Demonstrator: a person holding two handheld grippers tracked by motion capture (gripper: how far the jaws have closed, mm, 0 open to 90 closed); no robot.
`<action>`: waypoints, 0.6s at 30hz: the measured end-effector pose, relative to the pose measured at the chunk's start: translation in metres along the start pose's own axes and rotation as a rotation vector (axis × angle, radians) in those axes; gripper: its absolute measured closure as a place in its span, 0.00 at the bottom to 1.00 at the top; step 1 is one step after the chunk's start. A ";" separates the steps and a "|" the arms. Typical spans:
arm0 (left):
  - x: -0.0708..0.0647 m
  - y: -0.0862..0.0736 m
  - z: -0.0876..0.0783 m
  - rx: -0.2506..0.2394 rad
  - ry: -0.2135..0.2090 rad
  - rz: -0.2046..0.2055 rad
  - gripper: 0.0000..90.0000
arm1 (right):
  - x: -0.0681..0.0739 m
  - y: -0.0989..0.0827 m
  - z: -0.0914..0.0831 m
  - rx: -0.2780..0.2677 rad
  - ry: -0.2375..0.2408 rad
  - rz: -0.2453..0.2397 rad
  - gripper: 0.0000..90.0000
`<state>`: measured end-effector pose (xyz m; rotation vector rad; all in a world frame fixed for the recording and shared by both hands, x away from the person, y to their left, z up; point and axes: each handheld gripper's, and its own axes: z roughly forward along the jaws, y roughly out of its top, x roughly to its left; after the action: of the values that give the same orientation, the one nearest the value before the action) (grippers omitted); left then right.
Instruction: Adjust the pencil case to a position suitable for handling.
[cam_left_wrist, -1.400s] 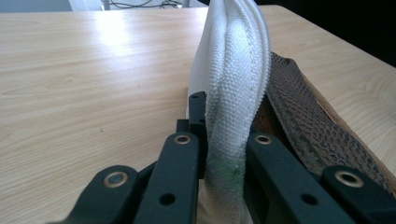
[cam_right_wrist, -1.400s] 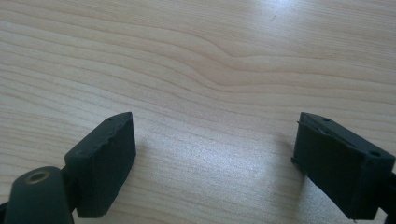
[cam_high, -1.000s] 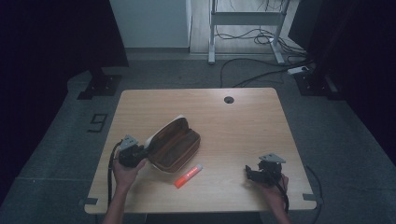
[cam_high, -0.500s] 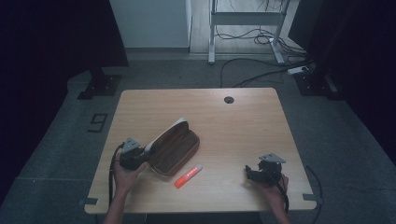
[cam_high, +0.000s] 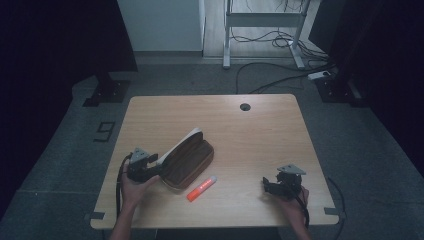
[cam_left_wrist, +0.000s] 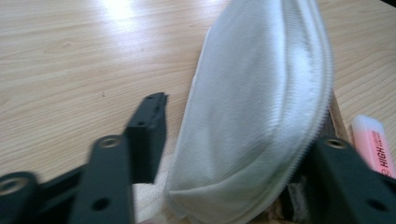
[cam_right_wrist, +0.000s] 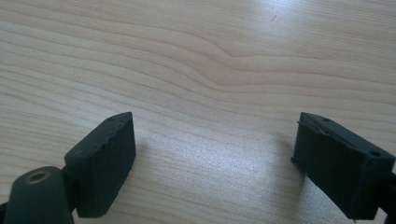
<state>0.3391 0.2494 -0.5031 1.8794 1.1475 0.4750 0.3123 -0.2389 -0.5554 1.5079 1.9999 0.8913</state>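
The wooden table (cam_high: 260, 130) takes up the middle of the high view, its near edge toward the person and a small round hole (cam_high: 245, 106) close to its far edge. On its near-left part lies the brown pencil case (cam_high: 187, 162), long and set at a slant, its near end pointing toward the left gripper and its far end toward the table's middle. Its pale lined flap (cam_high: 180, 143) stands up along the left side; in the left gripper view the flap (cam_left_wrist: 261, 107) shows as a whitish woven curve with a zip running along its edge. The left gripper (cam_high: 142, 167) sits at the case's near-left end, held in the person's left hand (cam_high: 132, 184). Its jaws have just been opening and now stand apart – the flap's end lies between them, with a gap showing at the left jaw, so nothing is clamped. The right gripper (cam_high: 272, 186) rests well apart from the case on the near-right part of the table, in the right hand (cam_high: 295, 200); its jaws are spread wide over bare wood with nothing between them. Just beside the case on its near-right side lies the orange highlighter (cam_high: 202, 188) – white cap pointing far-right, and not touching either gripper.
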 end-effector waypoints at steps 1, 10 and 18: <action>0.000 -0.001 -0.001 -0.003 0.001 -0.003 0.44 | 0.000 0.000 0.000 0.000 0.000 0.000 0.14; -0.004 -0.012 -0.013 -0.019 0.028 0.003 0.31 | 0.000 0.000 0.000 0.000 0.000 0.000 0.14; -0.004 -0.014 -0.014 -0.021 0.012 0.004 0.24 | 0.000 0.000 0.000 0.000 0.000 0.000 0.14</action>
<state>0.3196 0.2554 -0.5066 1.8632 1.1428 0.4999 0.3122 -0.2389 -0.5554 1.5081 1.9998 0.8916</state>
